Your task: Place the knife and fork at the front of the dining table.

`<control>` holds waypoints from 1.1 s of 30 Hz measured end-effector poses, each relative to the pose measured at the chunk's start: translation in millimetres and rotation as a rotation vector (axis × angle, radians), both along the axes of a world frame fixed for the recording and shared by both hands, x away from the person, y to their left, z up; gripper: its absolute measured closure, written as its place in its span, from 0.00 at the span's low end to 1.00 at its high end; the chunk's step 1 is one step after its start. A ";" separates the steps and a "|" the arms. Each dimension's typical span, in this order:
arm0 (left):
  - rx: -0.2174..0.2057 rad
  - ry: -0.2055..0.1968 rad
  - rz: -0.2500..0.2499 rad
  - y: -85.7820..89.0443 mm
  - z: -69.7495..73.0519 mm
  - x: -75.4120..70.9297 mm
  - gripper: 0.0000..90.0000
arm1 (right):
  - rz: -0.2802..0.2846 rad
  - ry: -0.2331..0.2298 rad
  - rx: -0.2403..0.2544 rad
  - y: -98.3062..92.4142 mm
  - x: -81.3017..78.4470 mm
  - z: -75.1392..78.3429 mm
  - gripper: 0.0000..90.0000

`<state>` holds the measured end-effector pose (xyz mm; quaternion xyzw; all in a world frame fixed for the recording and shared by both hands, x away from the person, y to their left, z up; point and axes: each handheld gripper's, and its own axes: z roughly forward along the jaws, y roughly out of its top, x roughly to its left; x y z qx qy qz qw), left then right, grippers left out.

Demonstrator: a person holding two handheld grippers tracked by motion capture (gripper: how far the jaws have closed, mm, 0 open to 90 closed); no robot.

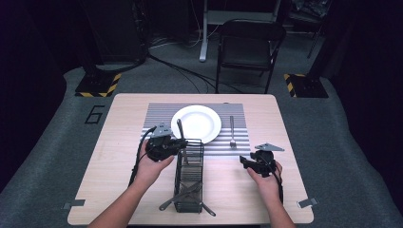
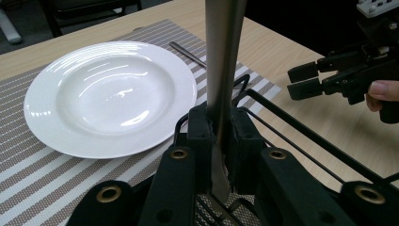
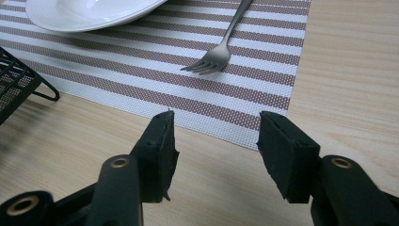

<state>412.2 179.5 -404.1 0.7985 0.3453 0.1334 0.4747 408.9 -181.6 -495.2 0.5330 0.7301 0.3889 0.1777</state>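
At the near edge of the wooden table, a black wire cutlery basket stands between the person's two forearms, with a few utensils lying low inside it and poking out near its front end. The left gripper sits just left of the basket's far end, its jaws clamped on the flat metal handle of a piece of cutlery that rises upright above the basket rim; which kind of utensil it is cannot be told, since its working end is hidden. In the left gripper view the handle stands vertical, pinched tight between the two black pads, with the basket's wire rim running off to the right. The right gripper hovers low over bare table, well to the right of the basket, its jaws standing apart with nothing between them; in the right gripper view the two pads frame only wood and the corner of the mat. Beyond the grippers lies a striped grey-and-white placemat. A white round plate rests at its centre, and a fork lies on the mat to the right of the plate, apart from it, tines toward the person. Farther back, on the grey floor behind the table, stands a black folding chair.
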 end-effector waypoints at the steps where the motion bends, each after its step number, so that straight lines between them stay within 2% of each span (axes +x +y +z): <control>1: -0.005 0.005 0.003 -0.2 -0.1 0.4 0.90 | 0.000 0.001 0.001 -0.1 0.0 0.0 0.51; 9: 0.000 0.004 -0.006 -1.8 7.7 -0.5 0.91 | -0.001 0.006 0.012 -2.6 0.9 -1.3 0.51; 20: 0.036 -0.011 -0.024 -2.6 39.2 -4.4 0.91 | -0.002 0.007 0.014 -1.2 0.5 -1.5 0.51; 28: 0.057 -0.014 -0.017 0.5 62.1 -5.3 0.91 | 0.000 0.009 0.015 -1.2 0.4 -1.8 0.51; 30: 0.053 -0.016 -0.010 3.2 70.4 -4.7 0.91 | 0.000 0.008 0.016 -1.1 0.5 -1.8 0.51; 33: 0.048 -0.020 -0.003 4.6 75.1 -4.4 0.91 | -0.003 0.008 0.015 -1.3 0.6 -1.9 0.51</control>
